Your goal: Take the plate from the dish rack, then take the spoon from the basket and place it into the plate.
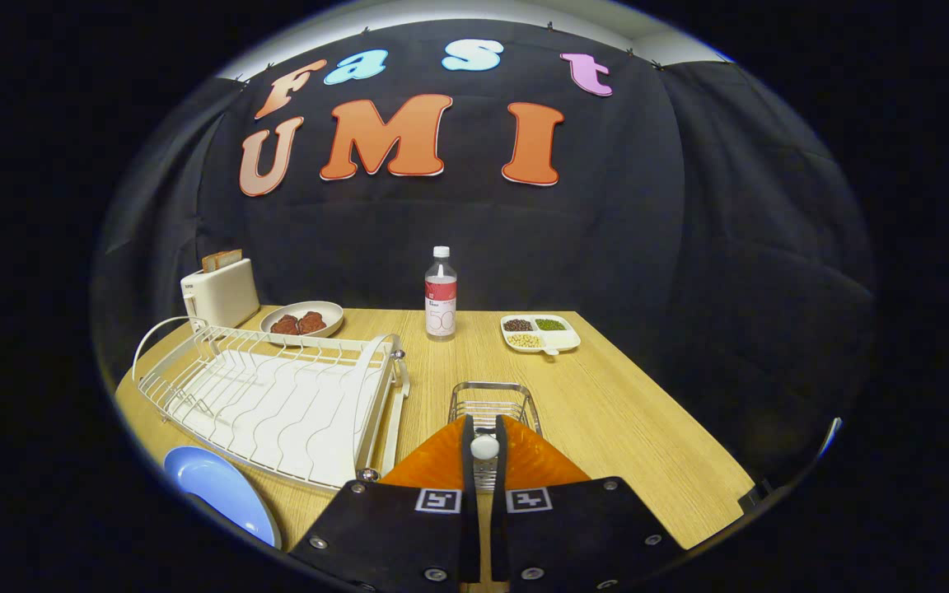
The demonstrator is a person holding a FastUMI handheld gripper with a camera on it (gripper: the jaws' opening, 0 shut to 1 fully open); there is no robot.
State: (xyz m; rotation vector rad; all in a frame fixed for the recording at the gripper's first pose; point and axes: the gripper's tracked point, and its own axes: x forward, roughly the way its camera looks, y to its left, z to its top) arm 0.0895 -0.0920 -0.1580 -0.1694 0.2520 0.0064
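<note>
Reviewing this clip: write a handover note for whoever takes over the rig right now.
Gripper: fingers closed on the spoon, its white end showing between them, over the wire basket.
Blue plate: already out of the dish rack, lying on the table near the rack's front corner.
Done: plate taken out; spoon gripped.
Left: lift the spoon clear of the basket, carry it across to the plate, and release it there.

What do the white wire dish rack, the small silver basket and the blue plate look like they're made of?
The white wire dish rack: thin bent rods, probably coated metal, matte white. The small silver basket: bare shiny wire, likely steel or chrome. The blue plate: smooth, evenly glossy, plastic or glazed ceramic, can't tell which. The gripper is shut on a white spoon handle, material unclear.
</note>
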